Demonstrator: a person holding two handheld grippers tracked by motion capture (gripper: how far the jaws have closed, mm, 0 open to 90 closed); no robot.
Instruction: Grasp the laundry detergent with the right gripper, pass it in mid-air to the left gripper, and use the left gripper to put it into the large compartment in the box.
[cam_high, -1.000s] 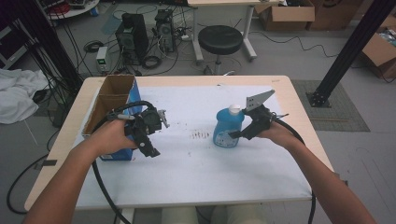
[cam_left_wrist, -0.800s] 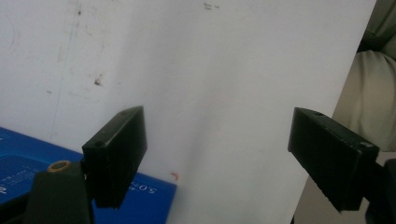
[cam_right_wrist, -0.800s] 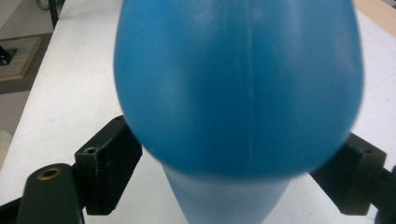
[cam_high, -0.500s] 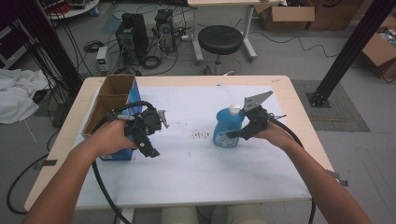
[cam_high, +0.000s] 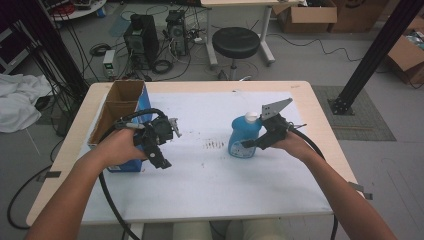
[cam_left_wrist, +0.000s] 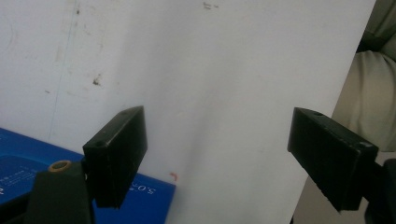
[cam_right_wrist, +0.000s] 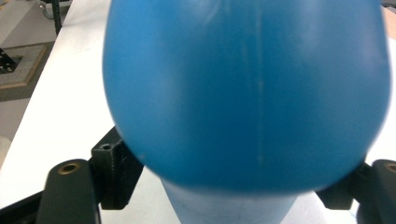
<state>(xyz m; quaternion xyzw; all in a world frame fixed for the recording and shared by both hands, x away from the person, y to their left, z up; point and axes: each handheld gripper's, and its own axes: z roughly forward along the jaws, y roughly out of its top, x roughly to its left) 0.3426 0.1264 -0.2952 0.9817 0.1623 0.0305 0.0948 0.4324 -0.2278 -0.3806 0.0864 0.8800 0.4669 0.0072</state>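
Note:
A blue bottle (cam_high: 244, 136) with a white cap stands upright on the white table cover (cam_high: 210, 175), right of centre. My right gripper (cam_high: 254, 144) reaches in from the right, low on the bottle. In the right gripper view the bottle (cam_right_wrist: 247, 93) sits very close, with a black jaw pressed against each side, so the gripper is shut on it. My left gripper (cam_high: 158, 155) is held over the left part of the table, beside a blue box (cam_high: 119, 166). Its jaws stand wide apart above the white cover (cam_left_wrist: 210, 70) with nothing between them, my left gripper (cam_left_wrist: 217, 140) being open.
The blue box has an open cardboard top (cam_high: 122, 102) and stands at the table's left edge; its corner (cam_left_wrist: 18, 163) shows under the left jaw. Dark marks (cam_high: 215, 145) dot the cover's middle. Behind the table are a black stool (cam_high: 236, 42), computer cases (cam_high: 142, 35) and cables.

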